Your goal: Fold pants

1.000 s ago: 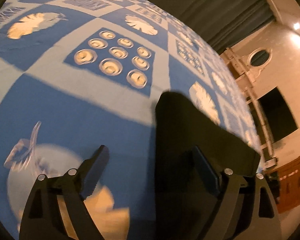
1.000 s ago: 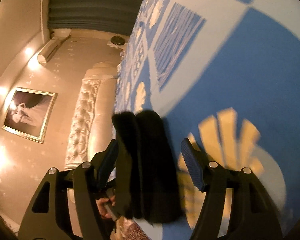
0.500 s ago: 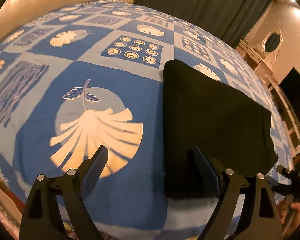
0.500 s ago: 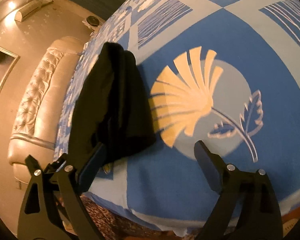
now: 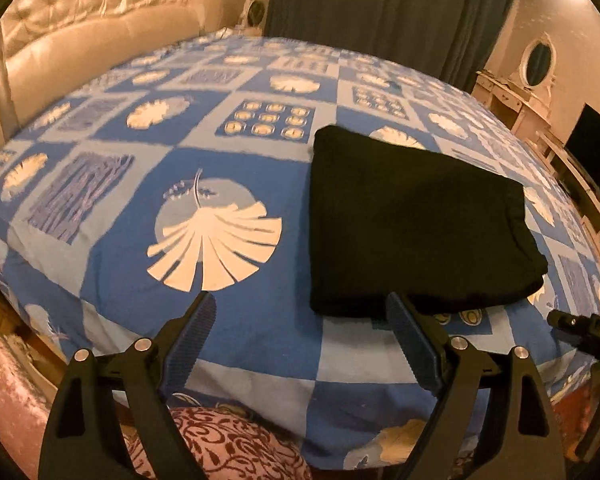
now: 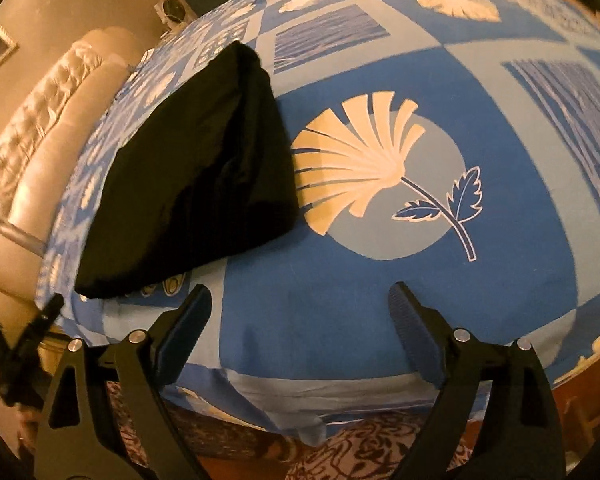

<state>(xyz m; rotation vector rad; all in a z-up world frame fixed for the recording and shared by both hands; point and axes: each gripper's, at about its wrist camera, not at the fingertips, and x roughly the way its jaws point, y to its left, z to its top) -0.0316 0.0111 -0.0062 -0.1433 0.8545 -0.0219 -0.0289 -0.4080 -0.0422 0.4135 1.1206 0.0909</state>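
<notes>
The pants (image 5: 412, 220) are matt black cloth, soft-looking and without sheen. Under them my bedspread (image 5: 140, 280) is smooth printed cotton-like cloth in blue and cream. My left gripper (image 5: 300, 312) and right gripper (image 6: 300, 300) are matt black plastic with ribbed blue pads and shiny metal rivets. The far headboard (image 5: 92, 20) looks like glossy tufted leather.

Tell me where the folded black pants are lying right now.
The folded black pants lie flat on the blue patterned bedspread near its front edge, right of the white fan flower in the left wrist view.
</notes>
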